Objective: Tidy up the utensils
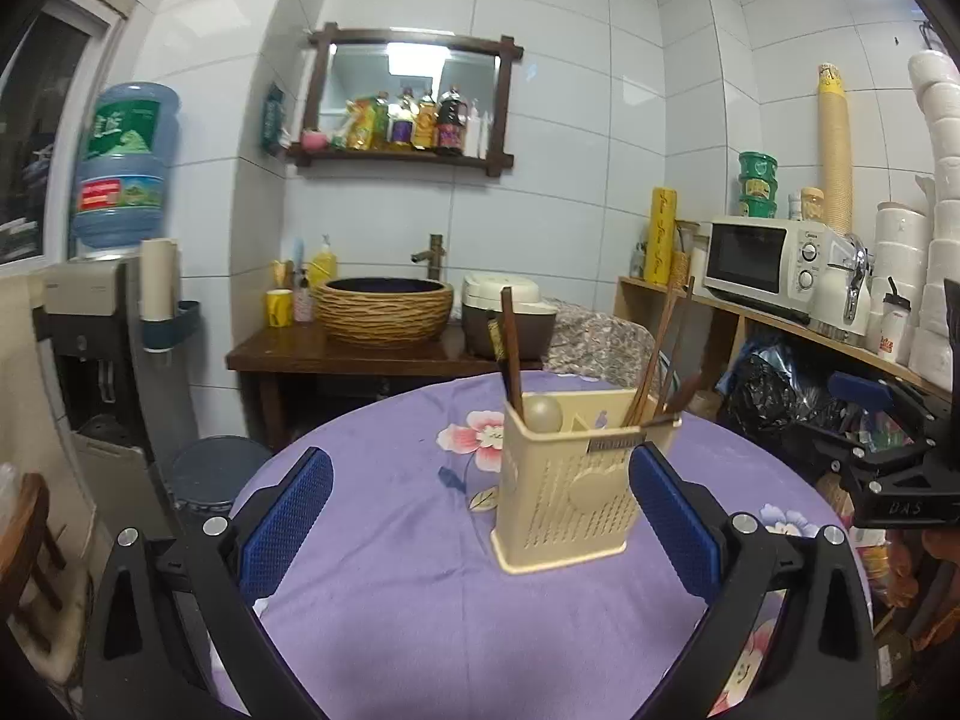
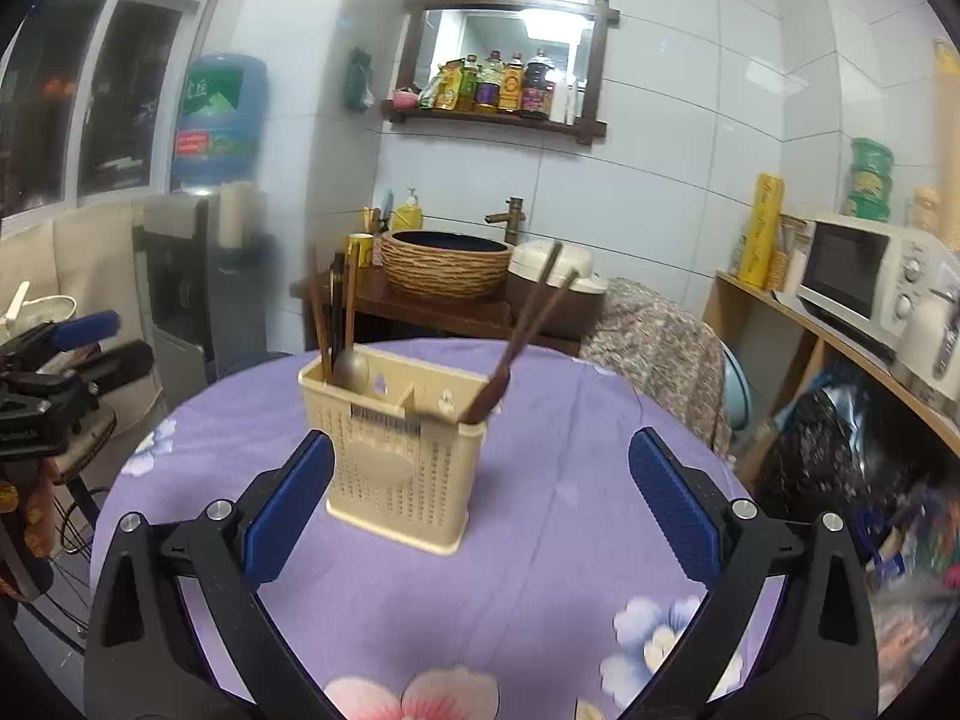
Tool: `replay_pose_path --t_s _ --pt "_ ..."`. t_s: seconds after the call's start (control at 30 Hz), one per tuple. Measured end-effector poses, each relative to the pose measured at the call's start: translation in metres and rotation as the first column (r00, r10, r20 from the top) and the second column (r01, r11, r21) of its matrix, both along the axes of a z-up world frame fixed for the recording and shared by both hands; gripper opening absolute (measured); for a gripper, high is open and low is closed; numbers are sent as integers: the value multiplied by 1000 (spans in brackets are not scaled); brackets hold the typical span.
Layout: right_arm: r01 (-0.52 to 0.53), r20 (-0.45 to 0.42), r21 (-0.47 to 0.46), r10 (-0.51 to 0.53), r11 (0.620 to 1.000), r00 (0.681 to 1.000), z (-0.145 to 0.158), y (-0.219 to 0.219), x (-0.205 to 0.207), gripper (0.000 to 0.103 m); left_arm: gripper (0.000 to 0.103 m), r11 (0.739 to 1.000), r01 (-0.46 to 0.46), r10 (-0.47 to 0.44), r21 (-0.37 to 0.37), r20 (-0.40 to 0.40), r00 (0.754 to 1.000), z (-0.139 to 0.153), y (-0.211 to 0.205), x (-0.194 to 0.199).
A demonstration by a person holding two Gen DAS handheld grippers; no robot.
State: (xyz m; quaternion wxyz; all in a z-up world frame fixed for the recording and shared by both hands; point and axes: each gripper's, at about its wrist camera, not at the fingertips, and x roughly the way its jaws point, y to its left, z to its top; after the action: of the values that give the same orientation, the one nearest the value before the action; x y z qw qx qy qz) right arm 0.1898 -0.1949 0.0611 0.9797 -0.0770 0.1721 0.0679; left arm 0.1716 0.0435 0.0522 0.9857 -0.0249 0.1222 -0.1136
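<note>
A: Both your claws are spread wide with nothing between the pads. The left claw (image 1: 480, 498) sits low over the worktop (image 1: 384, 600), and the cream utensil holder (image 1: 570, 480) stands just ahead of it, toward its right pad. The right claw (image 2: 480, 492) frames the same holder from the other side, with its left pad just beside the holder's front wall. Whether the pad touches it, I cannot tell.

B: Where are the utensils you were asked to sort?

A: In the holder, as far as either view shows. The left compartment carries dark chopsticks (image 2: 327, 324) standing nearly upright and a spoon (image 2: 352, 367) with its bowl up. The right compartment holds brown-handled pieces (image 2: 522, 336) that lean outward over the rim. I see nothing loose on the purple floral cloth.

B: Why do they sit that way?

A: The divider keeps the two groups apart, and the long handles rest against the rim because the compartments are wider than the utensils. The bowl-up spoon keeps its eating end clear of the bottom.

B: So what should you do now?

A: I would judge the sorting close to done. Keep your claws spread and clear of the leaning handles; a nudge there could tip the light holder.
</note>
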Motion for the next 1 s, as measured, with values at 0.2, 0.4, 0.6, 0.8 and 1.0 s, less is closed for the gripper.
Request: replay_pose_path --t_s 0.2,0.4,0.6,0.8,1.0 --pt "14 -107 59 -7 998 994 -72 8 -56 97 98 997 -64 64 30 20 998 -48 -3 -63" --pt "-2 -106 108 13 994 994 -103 24 -129 97 98 998 -65 65 11 -16 998 -69 -16 -115" --pt "-4 -5 114 4 993 1000 -88 26 -183 97 98 998 -58 58 8 -21 998 -66 -14 -148" --pt "-6 65 162 -5 987 998 -73 25 -206 97 98 996 -92 92 4 55 994 -57 -14 -172" --pt "-1 69 168 -10 986 998 -69 24 -209 97 98 996 -91 90 2 68 994 -55 -12 -176"
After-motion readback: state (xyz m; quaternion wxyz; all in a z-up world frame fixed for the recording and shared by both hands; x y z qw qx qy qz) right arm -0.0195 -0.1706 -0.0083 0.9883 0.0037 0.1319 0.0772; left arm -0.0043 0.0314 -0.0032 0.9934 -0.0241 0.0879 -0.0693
